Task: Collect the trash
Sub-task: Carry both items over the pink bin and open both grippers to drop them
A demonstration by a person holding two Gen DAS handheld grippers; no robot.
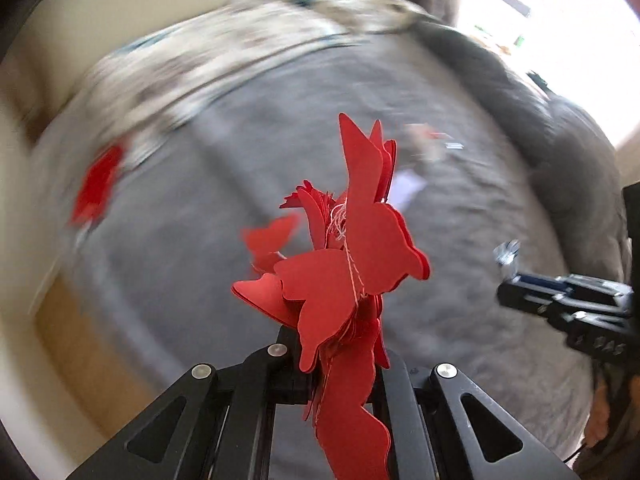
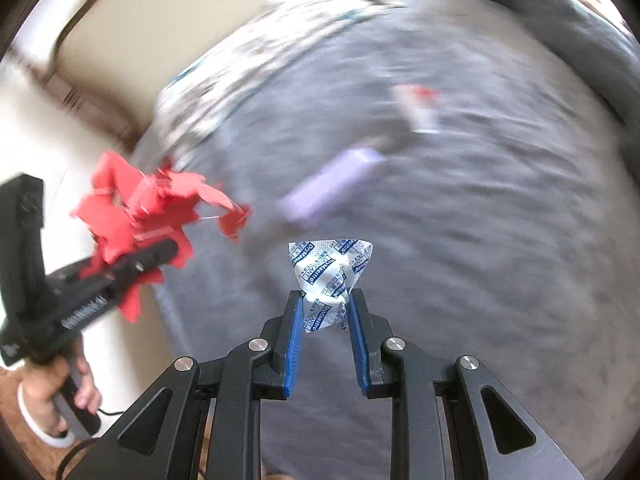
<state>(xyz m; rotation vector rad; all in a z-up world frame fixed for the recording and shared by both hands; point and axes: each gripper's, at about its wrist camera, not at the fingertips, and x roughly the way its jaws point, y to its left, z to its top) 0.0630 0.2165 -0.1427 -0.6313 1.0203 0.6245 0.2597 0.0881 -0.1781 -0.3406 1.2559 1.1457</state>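
Both hands full above the grey bed

The left gripper [image 1: 340, 344] is clamped tight on a bunch of red paper butterflies [image 1: 352, 256] strung on white thread, the cut-outs fanning up past its fingers, while the right gripper [image 2: 325, 312] pinches a small white desiccant packet [image 2: 330, 276] between its blue pads [image 2: 295, 340] (blue print on the wrapper); below them, blurred, lie a lilac box [image 2: 334, 182] and a red-and-white scrap [image 2: 418, 110] on the grey blanket [image 2: 480, 240]
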